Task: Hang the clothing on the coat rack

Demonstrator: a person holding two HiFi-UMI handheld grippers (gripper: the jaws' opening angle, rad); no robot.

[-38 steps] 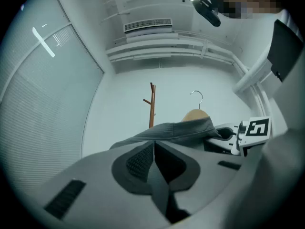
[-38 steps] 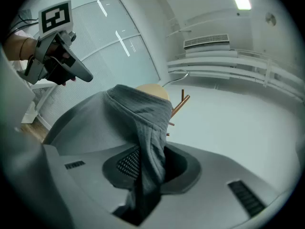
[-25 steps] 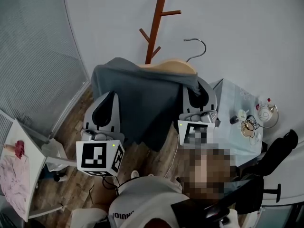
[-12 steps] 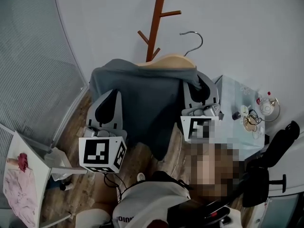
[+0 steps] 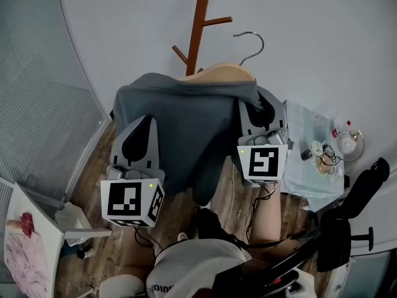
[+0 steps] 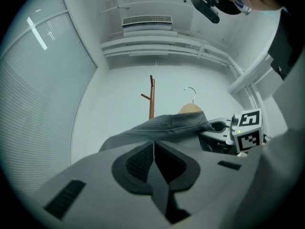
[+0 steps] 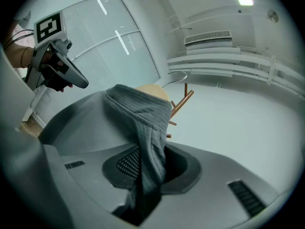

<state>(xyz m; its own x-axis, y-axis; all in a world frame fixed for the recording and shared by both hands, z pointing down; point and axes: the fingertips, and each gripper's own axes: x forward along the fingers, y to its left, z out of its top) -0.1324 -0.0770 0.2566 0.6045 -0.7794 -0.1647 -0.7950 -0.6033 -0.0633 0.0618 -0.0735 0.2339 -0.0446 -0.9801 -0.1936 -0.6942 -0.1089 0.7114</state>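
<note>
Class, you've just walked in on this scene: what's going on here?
A person holds a gripper in each hand. The left gripper and the right gripper are each clamped on a grey garment draped over a wooden hanger, held up toward the coat rack. The hanger's hook is not yet on any peg.

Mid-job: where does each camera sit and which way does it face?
Left gripper view: on the left gripper, looking along jaws shut on the grey garment toward the coat rack.
Right gripper view: on the right gripper, jaws clamping the garment; left gripper shows upper left.
Head view: on the person's head, facing steeply down; grippers, forearm, torso show.
Shared: garment, wooden hanger, coat rack.
</note>
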